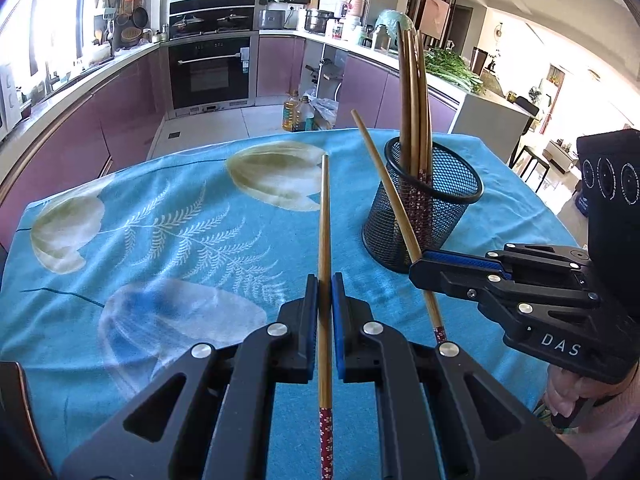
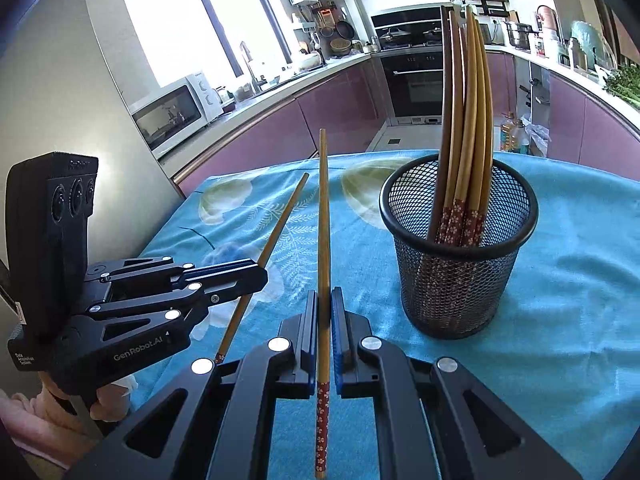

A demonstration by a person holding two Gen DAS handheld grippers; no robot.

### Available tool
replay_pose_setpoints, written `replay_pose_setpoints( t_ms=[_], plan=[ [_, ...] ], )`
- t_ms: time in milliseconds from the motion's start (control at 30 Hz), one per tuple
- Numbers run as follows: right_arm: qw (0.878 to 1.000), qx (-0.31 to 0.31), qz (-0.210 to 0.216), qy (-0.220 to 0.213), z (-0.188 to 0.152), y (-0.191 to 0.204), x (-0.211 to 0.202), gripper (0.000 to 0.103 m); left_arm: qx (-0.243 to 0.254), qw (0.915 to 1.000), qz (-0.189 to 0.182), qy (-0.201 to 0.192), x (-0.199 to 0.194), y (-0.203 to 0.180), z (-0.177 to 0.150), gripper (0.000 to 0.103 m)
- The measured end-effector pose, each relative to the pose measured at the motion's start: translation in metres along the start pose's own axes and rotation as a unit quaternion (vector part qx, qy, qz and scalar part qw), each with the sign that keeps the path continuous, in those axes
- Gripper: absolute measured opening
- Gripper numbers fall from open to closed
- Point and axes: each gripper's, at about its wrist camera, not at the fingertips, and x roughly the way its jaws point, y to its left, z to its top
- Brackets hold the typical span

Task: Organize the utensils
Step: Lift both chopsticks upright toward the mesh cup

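My left gripper [image 1: 324,280] is shut on a wooden chopstick [image 1: 324,232] with a red flowered end, held above the blue tablecloth [image 1: 180,240] with its tip pointing away. My right gripper [image 2: 324,296] is shut on a second chopstick [image 2: 324,216] of the same kind. Each gripper shows in the other's view: the right gripper [image 1: 416,266] at the right with its chopstick [image 1: 384,184] slanting up to the left, the left gripper [image 2: 262,276] at the left with its chopstick [image 2: 276,232]. A black mesh holder [image 1: 428,216] [image 2: 460,264] stands on the cloth, just right of both grippers, with several chopsticks [image 2: 466,120] upright in it.
The table stands in a kitchen with purple cabinets [image 1: 132,112], an oven [image 1: 210,72] beyond the far edge and a microwave [image 2: 172,112] on the left counter. Oil bottles [image 1: 298,112] stand on the floor behind the table. A hand [image 2: 108,396] grips the left gripper's handle.
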Motion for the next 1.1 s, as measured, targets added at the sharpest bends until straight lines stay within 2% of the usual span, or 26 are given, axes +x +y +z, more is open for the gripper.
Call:
replay_pose_setpoints(
  t_ms=[1100],
  plan=[
    [0.999, -0.003, 0.003, -0.032, 0.000, -0.003, -0.018, 0.005, 0.012, 0.9995, -0.018, -0.022, -0.025, -0.017, 0.006, 0.007]
  ],
)
